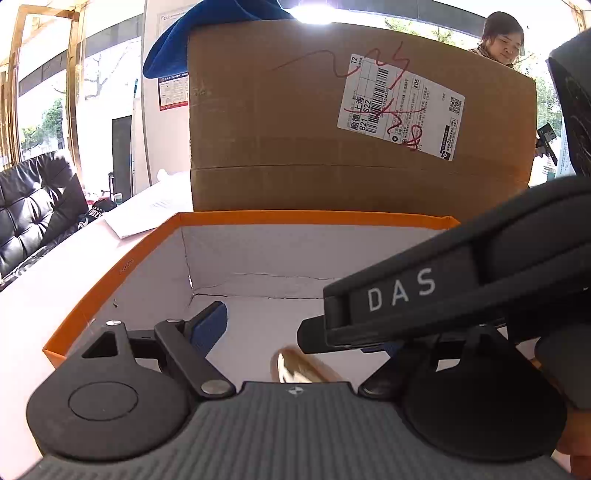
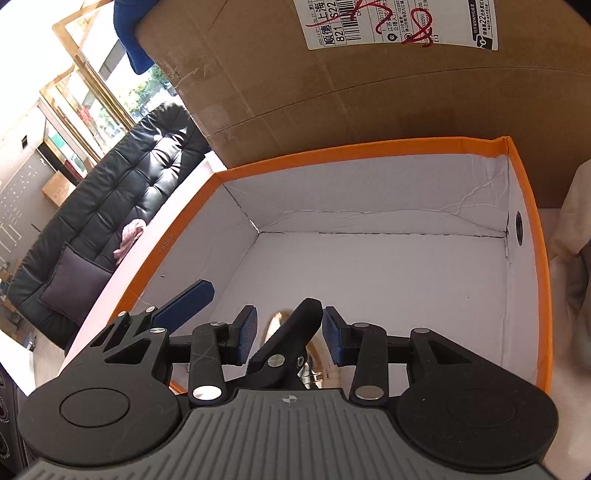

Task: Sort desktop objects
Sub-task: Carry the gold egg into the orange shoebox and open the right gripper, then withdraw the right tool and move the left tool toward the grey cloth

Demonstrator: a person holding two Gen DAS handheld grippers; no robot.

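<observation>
An orange box [image 1: 110,273] with a white inside lies open in front of both grippers; it also shows in the right wrist view [image 2: 532,221]. My left gripper [image 1: 291,328] hangs open over the box's near end. Its right finger is hidden behind the right gripper's black housing [image 1: 406,288], which crosses in from the right. A shiny gold-coloured round object [image 1: 295,363], blurred, sits low between the left fingers. My right gripper [image 2: 290,325] is open just above; the gold object [image 2: 275,323] and one black left-gripper finger [image 2: 295,325] show in its gap.
A tall cardboard carton [image 1: 295,147] with a shipping label stands right behind the orange box, a blue cloth [image 1: 207,33] on top. A person [image 1: 502,33] is behind it. Papers [image 1: 147,214] lie to the left, a black sofa [image 2: 122,206] beyond. Pale fabric [image 2: 576,221] lies to the right.
</observation>
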